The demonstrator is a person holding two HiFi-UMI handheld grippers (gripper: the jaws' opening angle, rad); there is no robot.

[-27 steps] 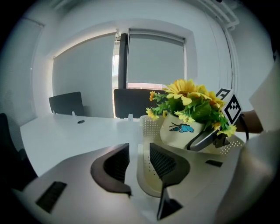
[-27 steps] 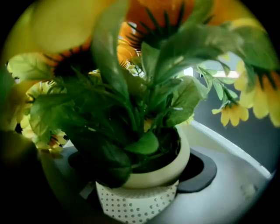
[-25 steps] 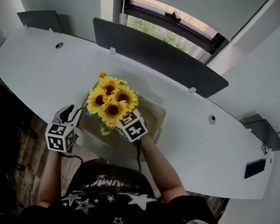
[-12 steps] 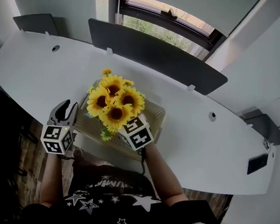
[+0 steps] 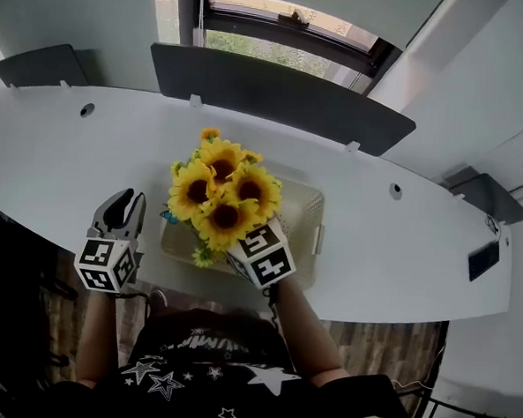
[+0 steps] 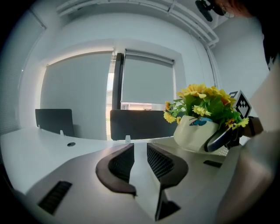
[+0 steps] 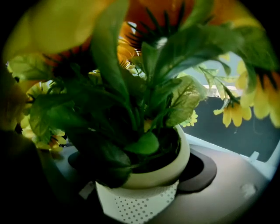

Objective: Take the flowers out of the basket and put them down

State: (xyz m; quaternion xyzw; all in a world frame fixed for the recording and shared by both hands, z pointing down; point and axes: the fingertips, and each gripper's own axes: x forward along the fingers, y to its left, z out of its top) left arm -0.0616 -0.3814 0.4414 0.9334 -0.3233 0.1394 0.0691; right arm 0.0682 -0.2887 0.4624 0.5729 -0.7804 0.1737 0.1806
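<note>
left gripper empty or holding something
Empty. In the left gripper view the left gripper has its jaws apart and closing, with only bare desk between them.

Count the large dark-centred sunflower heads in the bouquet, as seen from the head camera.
4 large yellow sunflower heads: one at the back, one on the left, one on the right, one at the front. Others may be hidden underneath.
</note>
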